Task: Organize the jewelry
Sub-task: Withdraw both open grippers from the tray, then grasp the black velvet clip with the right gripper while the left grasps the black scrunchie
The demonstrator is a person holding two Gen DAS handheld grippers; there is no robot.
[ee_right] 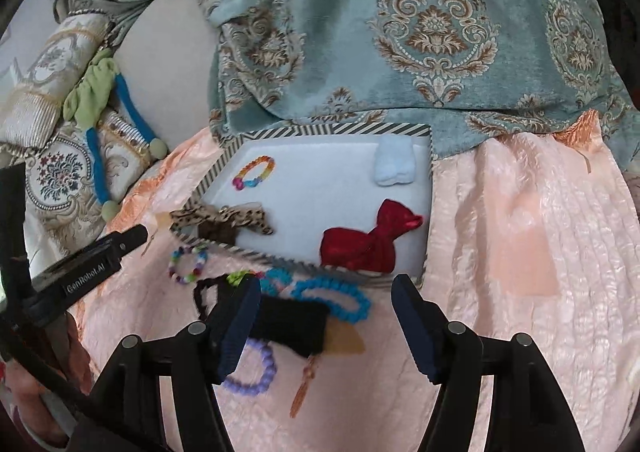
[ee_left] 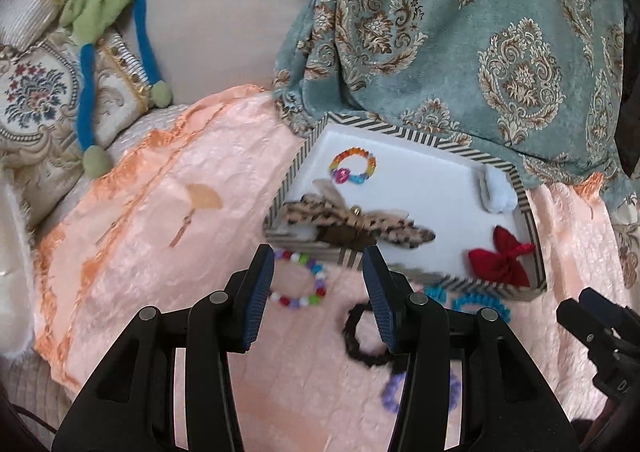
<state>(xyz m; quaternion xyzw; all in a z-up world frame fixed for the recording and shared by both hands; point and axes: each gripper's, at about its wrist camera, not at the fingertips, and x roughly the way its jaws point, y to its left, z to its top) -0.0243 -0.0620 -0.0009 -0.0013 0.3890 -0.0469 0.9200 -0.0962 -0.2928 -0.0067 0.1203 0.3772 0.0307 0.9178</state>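
The white tray with a striped rim sits on the pink shiny cloth. In it lie a rainbow bead bracelet, a pale blue fluffy clip, a red cloth bow and a leopard-print bow clip that lies long from left to right. The left gripper is wide and holds nothing. The right gripper is wide too; a black fuzzy thing touches its left finger.

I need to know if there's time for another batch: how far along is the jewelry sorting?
Roughly halfway. Done: the rainbow bracelet, leopard bow, red bow and pale blue clip lie in the striped tray. In hand: nothing; both grippers look empty. Left on the pink cloth: bead bracelet, black scrunchie, blue coil ties, purple bracelet.
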